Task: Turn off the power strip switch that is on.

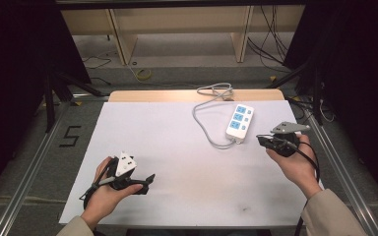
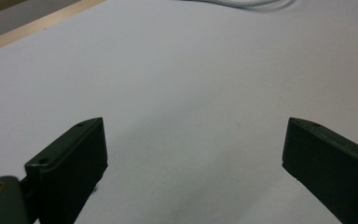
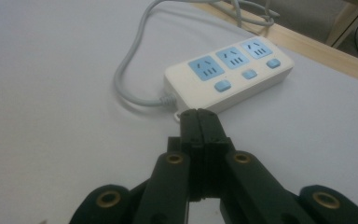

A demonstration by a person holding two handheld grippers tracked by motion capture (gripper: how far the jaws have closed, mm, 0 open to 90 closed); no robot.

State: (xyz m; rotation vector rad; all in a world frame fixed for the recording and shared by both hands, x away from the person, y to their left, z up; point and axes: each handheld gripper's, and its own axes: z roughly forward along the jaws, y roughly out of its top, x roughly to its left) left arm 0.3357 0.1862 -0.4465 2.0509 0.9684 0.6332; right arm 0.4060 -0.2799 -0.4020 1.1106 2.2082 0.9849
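A white power strip (image 1: 240, 121) with three blue sockets and blue switches lies at the back right of the white table sheet; in the right gripper view the power strip (image 3: 228, 77) sits just beyond the jaw tips. Its grey cable (image 1: 207, 125) loops away to the back edge. My right gripper (image 1: 262, 139) hovers just right of the strip's near end, jaws pressed together with nothing between them (image 3: 200, 122). My left gripper (image 1: 147, 181) rests at the front left, jaws wide apart over bare sheet (image 2: 193, 149).
The white sheet (image 1: 177, 147) covers the table; a wooden edge (image 1: 187, 94) runs along its back. Metal rails border both sides. Shelving and loose cables stand on the floor behind the table.
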